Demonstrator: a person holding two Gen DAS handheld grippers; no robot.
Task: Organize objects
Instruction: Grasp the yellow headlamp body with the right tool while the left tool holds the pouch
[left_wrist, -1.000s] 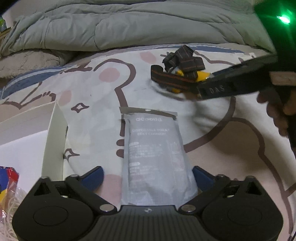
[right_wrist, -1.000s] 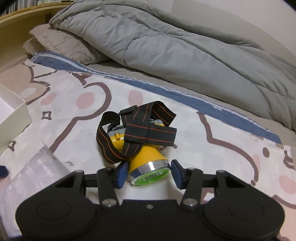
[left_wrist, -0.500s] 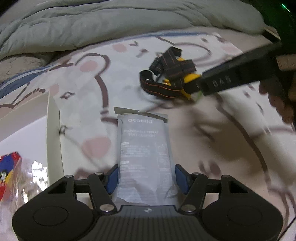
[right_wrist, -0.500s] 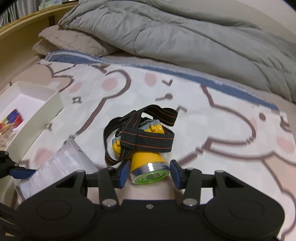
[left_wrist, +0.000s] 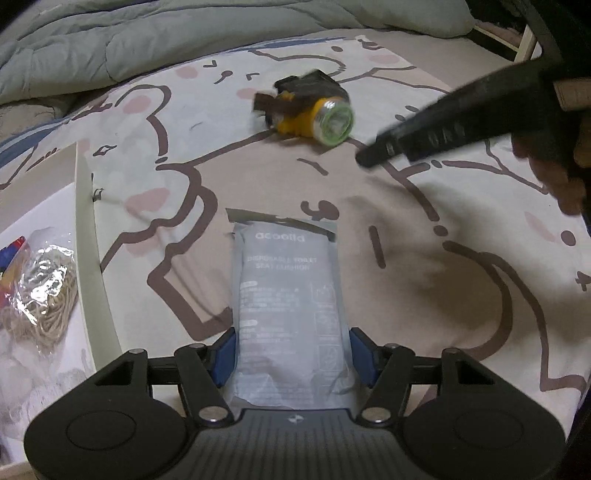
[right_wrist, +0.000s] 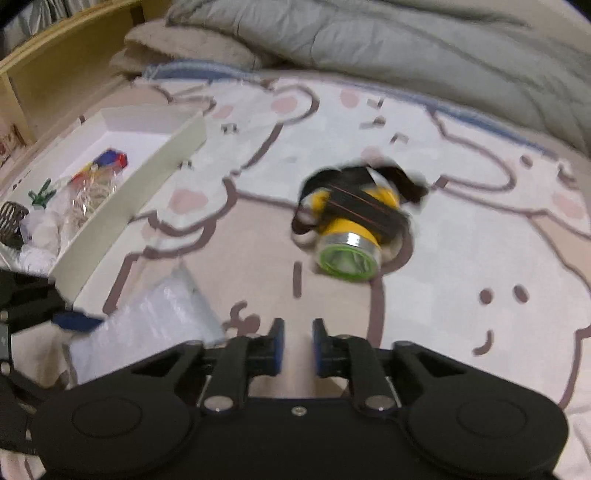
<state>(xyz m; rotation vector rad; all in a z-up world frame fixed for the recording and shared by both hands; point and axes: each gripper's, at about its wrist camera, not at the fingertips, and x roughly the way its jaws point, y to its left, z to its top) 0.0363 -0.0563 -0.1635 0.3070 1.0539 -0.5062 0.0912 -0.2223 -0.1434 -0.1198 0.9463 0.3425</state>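
Left wrist view
Left hand-held gripper (left_wrist: 293, 356): its blue fingers are pinching the near end of a grey packet, one on each long edge.
Packet (left_wrist: 290, 295): a flat grey pouch with pale print, lying lengthwise on the bed and pointing away from the camera.
Headlamp (left_wrist: 314, 107): a yellow lamp with a silver rim, green lens and dark straps, blurred, lying on the bedsheet well beyond the packet.
Right hand-held gripper (left_wrist: 364, 160): reaching in from the right as a dark blurred arm, its tip just short of the headlamp and apart from it.
Box (left_wrist: 86, 258): a white open box at the left, its wall just beside the packet.
Bag (left_wrist: 44, 288): a clear bag of tan rubber bands, sitting inside the box.

Right wrist view
Right hand-held gripper (right_wrist: 297, 345): its blue fingers are sitting close together with a narrow gap, gripping nothing.
Headlamp (right_wrist: 352, 221): lying on the cartoon-print bedsheet (right_wrist: 461, 240) ahead of the fingers, lens facing the camera, not touching them.
Packet (right_wrist: 147, 328): showing at lower left, blurred, with one blue finger (right_wrist: 75, 321) of the left hand-held gripper at its edge.
Box (right_wrist: 122, 206): sitting at the left, holding colourful small items and the bag.
Duvet (right_wrist: 406, 44): a grey duvet, bunching along the far side of the bed.
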